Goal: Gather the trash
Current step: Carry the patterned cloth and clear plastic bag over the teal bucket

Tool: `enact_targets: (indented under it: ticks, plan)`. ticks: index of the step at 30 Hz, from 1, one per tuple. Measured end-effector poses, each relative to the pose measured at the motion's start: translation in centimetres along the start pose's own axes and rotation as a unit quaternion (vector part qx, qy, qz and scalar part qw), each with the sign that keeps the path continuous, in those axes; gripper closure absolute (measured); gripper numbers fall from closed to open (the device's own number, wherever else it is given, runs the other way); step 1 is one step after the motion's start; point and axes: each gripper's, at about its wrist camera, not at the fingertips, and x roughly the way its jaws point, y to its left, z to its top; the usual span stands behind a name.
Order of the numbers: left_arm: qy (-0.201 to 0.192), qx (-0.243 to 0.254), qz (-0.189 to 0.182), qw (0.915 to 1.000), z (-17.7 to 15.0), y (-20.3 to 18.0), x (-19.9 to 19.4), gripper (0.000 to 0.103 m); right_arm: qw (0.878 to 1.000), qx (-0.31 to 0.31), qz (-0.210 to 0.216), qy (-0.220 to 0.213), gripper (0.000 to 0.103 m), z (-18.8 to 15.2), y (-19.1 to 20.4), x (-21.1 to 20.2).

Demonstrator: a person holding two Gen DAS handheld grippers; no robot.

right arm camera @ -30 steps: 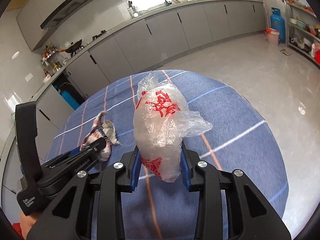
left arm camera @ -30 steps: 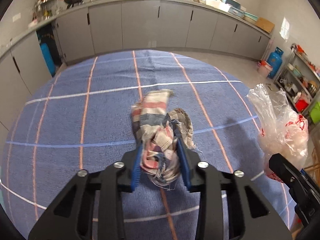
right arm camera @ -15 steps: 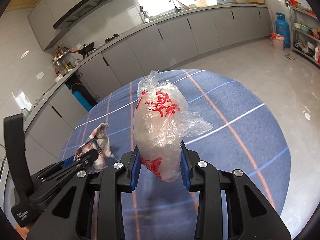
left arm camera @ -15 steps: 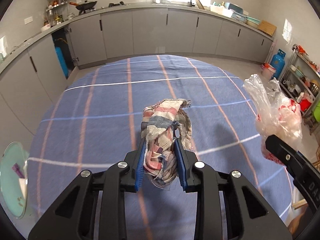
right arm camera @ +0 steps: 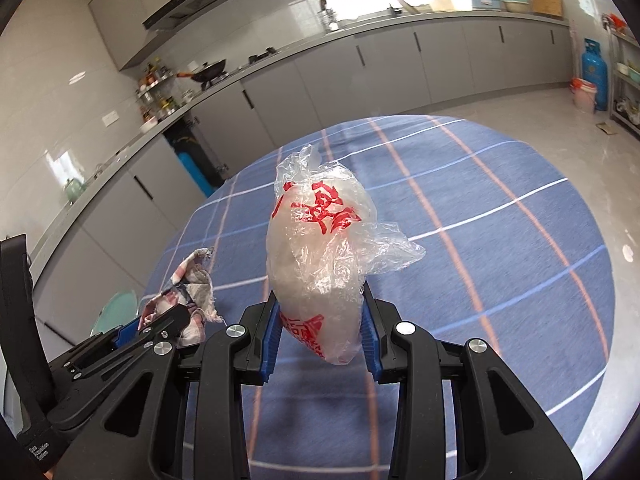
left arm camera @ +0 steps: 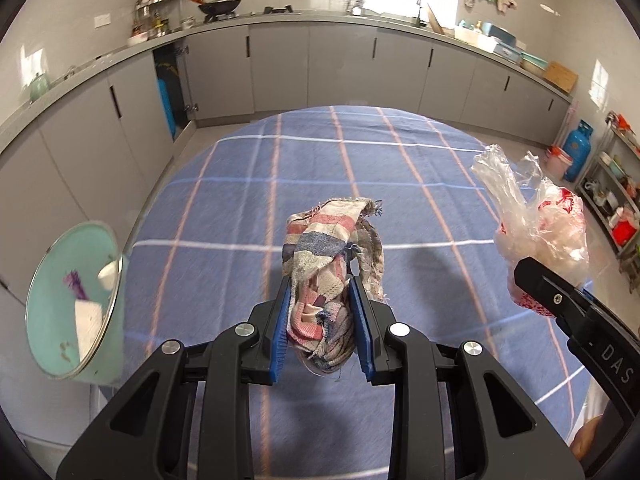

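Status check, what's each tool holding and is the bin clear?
Left tool shut on striped rag. Right tool shut on plastic bag. Teal bin left, unobstructed.

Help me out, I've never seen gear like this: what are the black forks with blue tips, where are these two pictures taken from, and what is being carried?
No robot: a person holds one pair of tongs in each hand, with a camera on each looking along its fingers. The left tongs are shut on a crumpled striped rag. The right tongs are shut on a clear plastic bag with red print. Below lies a blue checked tablecloth. Beside the table stands a teal bin with scraps inside.
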Motion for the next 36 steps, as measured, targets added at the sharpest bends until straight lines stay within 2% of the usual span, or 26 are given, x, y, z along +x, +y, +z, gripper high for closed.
enact_targets:
  ticks: [18, 36]
  plan:
    - [-0.011, -0.051, 0.027, 0.9983, -2.6, 6.5, -2.6, 0.074, 0.998, -0.051, 0.033, 0.026, 0.068, -3.7, 6.5, 0.9]
    - [-0.014, -0.080, 0.038, 0.9959, -3.8, 10.5, -3.7, 0.074, 0.994, -0.092, 0.055, 0.037, 0.068, -4.4, 10.8, 1.8]
